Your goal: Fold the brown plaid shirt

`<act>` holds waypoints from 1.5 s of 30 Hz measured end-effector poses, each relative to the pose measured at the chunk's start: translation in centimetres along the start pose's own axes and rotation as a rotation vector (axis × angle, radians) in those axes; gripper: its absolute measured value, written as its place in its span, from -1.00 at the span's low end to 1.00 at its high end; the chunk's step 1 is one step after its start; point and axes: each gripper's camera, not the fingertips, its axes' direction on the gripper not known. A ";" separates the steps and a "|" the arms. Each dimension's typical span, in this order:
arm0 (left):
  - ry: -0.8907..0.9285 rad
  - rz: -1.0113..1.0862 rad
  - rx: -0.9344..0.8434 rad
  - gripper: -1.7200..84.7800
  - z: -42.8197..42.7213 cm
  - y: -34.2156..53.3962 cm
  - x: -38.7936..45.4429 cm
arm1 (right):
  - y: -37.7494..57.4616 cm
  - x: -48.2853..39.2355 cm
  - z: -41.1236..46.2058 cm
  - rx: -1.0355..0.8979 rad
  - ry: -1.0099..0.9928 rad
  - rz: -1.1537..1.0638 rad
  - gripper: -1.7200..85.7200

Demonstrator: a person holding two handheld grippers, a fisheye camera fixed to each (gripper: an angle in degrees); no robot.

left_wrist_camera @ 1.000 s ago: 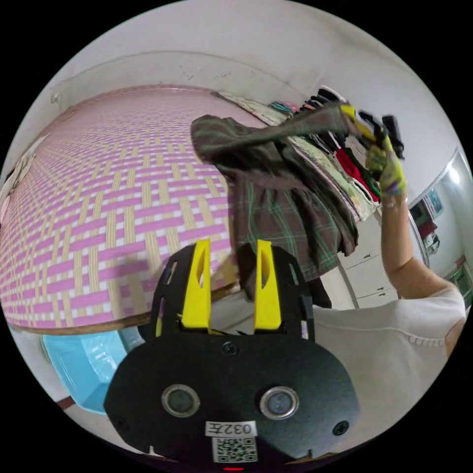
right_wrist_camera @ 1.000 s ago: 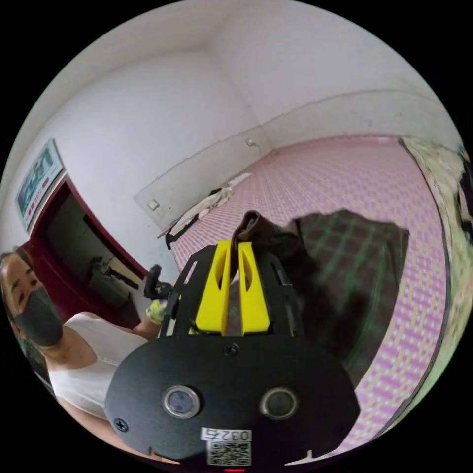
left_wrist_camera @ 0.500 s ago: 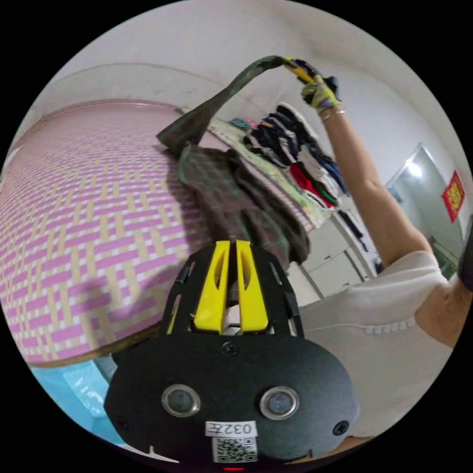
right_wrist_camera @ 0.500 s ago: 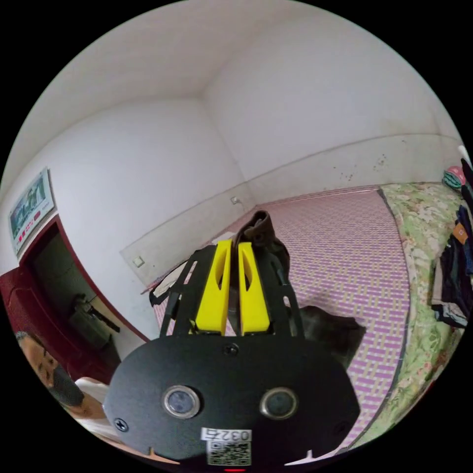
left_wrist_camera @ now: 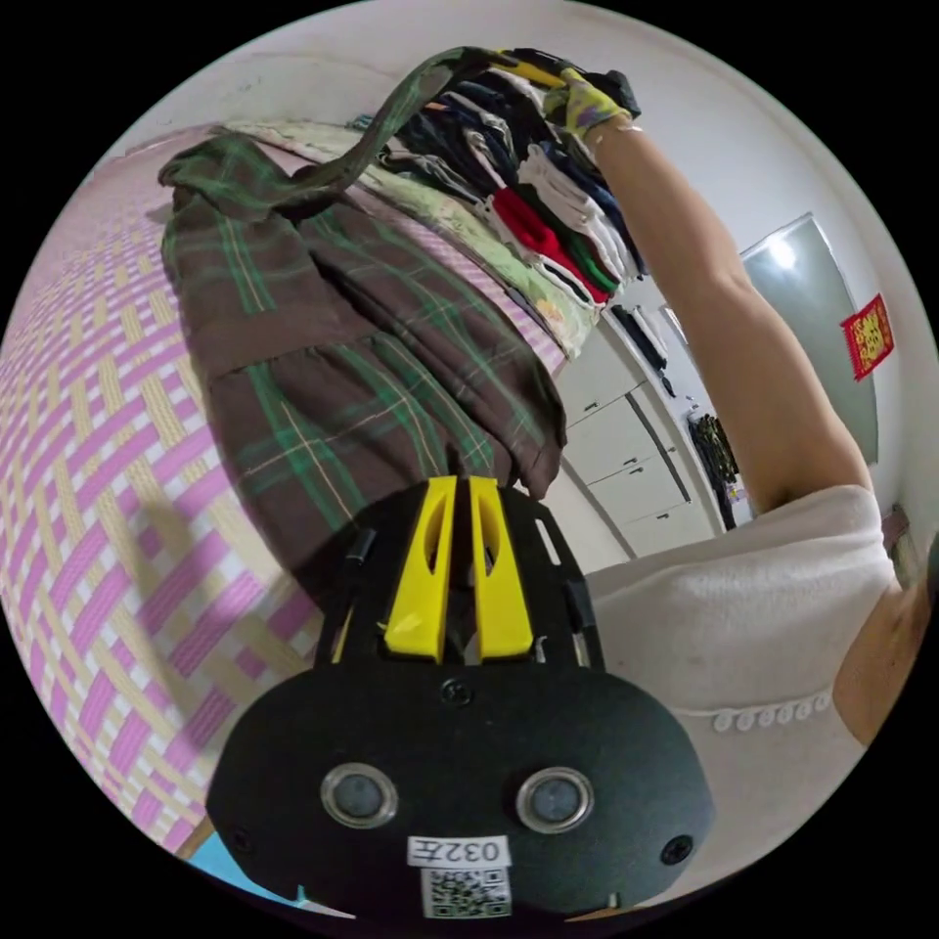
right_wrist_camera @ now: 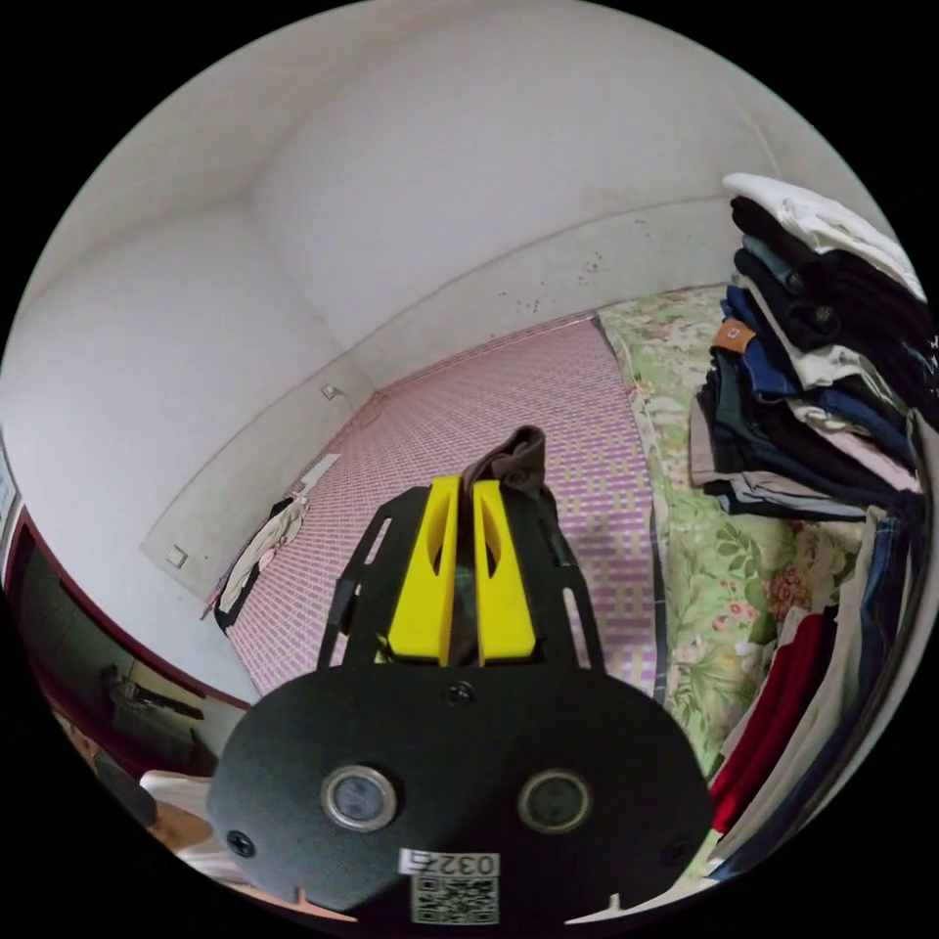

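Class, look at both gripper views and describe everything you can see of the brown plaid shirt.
The brown plaid shirt looks like soft woven cloth, dark brown with green and pale cream check lines. It is not folded: its body hangs open and creased over the pink and tan woven mat. One part is drawn into a taut strip up to the right gripper, raised high. In the right gripper view a bunched brown tip sticks out from between its closed jaws. The left gripper pinches the lower edge.
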 end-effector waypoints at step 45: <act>0.308 -0.402 0.481 -0.89 -25.6 -34.0 -27.5 | 34.9 -19.0 5.8 -0.428 -0.448 -0.956 -0.96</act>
